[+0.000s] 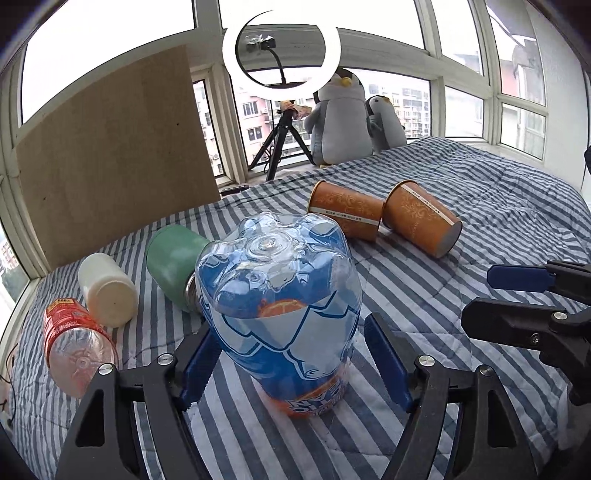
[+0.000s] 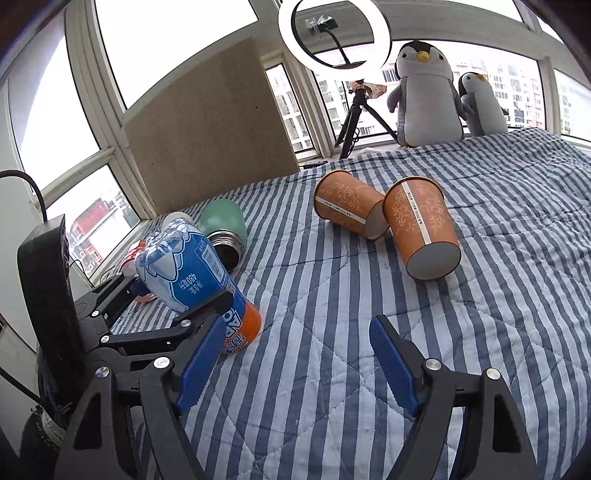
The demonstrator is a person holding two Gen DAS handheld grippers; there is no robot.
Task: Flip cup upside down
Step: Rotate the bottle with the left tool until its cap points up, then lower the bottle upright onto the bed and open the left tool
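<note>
Light: bright, even daylight from the windows (image 1: 110, 40), panes blown out white.
Ring lamp (image 2: 334, 33): lit, glaring.
Shadows: soft, faint under items on the bed (image 2: 369, 332).
Glare: highlights on the clear bottle (image 1: 280, 295).
Distortion: strong fisheye bending, dark vignetted corners.
Focus: sharp centrally, softer at edges.

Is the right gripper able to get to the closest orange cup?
Probably yes. The right gripper is open, and only bare striped blanket lies between it and the nearer orange paper cup, lying on its side.
</note>
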